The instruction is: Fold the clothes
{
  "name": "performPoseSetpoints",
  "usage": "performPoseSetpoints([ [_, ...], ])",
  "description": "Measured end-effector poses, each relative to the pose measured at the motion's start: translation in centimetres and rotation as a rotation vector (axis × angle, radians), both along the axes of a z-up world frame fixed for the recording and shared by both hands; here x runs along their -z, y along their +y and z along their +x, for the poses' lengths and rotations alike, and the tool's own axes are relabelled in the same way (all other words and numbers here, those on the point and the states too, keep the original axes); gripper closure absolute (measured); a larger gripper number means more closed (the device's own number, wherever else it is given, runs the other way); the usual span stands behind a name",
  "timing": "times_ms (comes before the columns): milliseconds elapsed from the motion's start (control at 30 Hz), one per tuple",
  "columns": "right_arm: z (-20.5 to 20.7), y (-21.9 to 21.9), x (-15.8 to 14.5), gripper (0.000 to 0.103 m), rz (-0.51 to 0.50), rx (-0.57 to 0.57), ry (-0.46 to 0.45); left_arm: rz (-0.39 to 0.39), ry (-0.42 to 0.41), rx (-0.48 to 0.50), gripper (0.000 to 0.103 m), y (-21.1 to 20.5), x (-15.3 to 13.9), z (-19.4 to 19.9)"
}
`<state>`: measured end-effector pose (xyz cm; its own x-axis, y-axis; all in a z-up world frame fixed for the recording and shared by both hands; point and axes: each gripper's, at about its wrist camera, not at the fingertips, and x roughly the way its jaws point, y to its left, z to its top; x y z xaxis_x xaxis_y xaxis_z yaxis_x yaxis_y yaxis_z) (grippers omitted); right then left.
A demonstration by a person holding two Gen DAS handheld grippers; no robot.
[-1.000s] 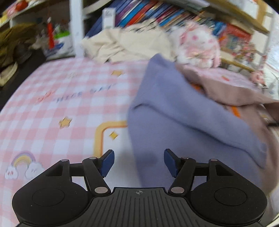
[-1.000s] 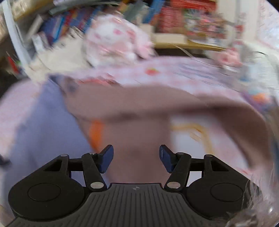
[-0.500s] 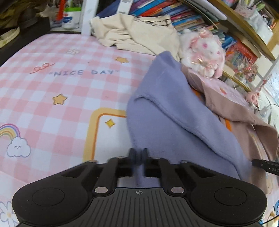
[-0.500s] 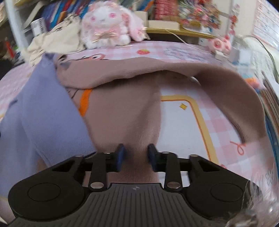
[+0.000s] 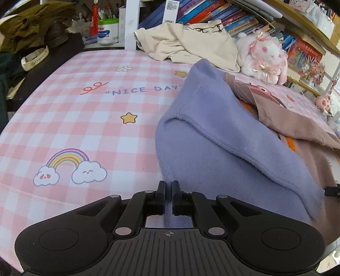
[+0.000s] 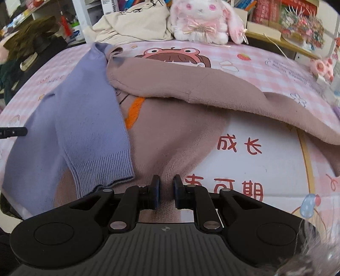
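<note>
A sweater lies on the pink checked cloth (image 5: 85, 127), purple (image 5: 223, 152) on its left side and brown (image 6: 170, 131) on its right. Both sleeves are folded inward across the body. My left gripper (image 5: 169, 198) is shut on the purple hem at the near left corner. My right gripper (image 6: 165, 191) is shut on the brown hem (image 6: 166, 178) at the near edge, beside the purple sleeve cuff (image 6: 102, 169). The left gripper's finger shows at the left edge of the right wrist view (image 6: 12, 132).
A cream garment (image 5: 191, 44) and a white and pink plush rabbit (image 5: 263, 55) lie at the far edge of the cloth, under shelves of books (image 5: 212, 12). Dark clothes (image 5: 31, 27) are piled at the far left. Small pink items (image 6: 320, 65) sit at the right.
Both grippers were open above the sweater one second ago. They have come down to its near hem and closed on it, the left on the purple part and the right on the brown part.
</note>
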<state>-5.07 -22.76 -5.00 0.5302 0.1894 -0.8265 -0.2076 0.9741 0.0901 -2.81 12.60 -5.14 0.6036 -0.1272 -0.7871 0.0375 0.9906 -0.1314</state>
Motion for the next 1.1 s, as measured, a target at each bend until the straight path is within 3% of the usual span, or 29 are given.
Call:
performPoseSetpoints([
  [367,0.5,-0.6,0.2,0.089,0.013,-0.025,-0.007,0.09,-0.018,0.061,0.097,-1.4,-0.3,-0.6],
  [533,0.7,-1.6,0.5,0.089,0.031,0.014,0.004,0.097,-0.014,0.078,0.097,-2.3,-0.2,-0.8],
  [700,0.8,-1.6,0.3,0.088,0.029,0.008,0.011,0.079,-0.004,0.056,0.093,-1.6,-0.1,-0.6],
  [800,0.8,-1.4,-0.1,0.081,0.007,0.008,-0.001,0.102,-0.019,0.034,0.09,-1.2,-0.8,-0.7],
  [900,1.0,-1.5,-0.9,0.076,-0.001,0.013,-0.026,0.136,-0.103,0.01,0.075,-1.6,-2.6,-0.9],
  [967,1.4,-1.4,-1.4,0.071,-0.017,0.007,-0.048,0.12,-0.174,0.027,0.062,-2.6,-3.9,-0.9],
  [1033,2.0,-1.0,-2.1,0.065,-0.039,-0.02,-0.079,0.078,-0.225,0.073,0.057,-4.2,-4.8,-0.7],
  [1100,2.7,-0.4,-2.8,0.064,-0.076,-0.073,-0.117,0.051,-0.226,0.139,0.056,-6.5,-4.7,-0.4],
])
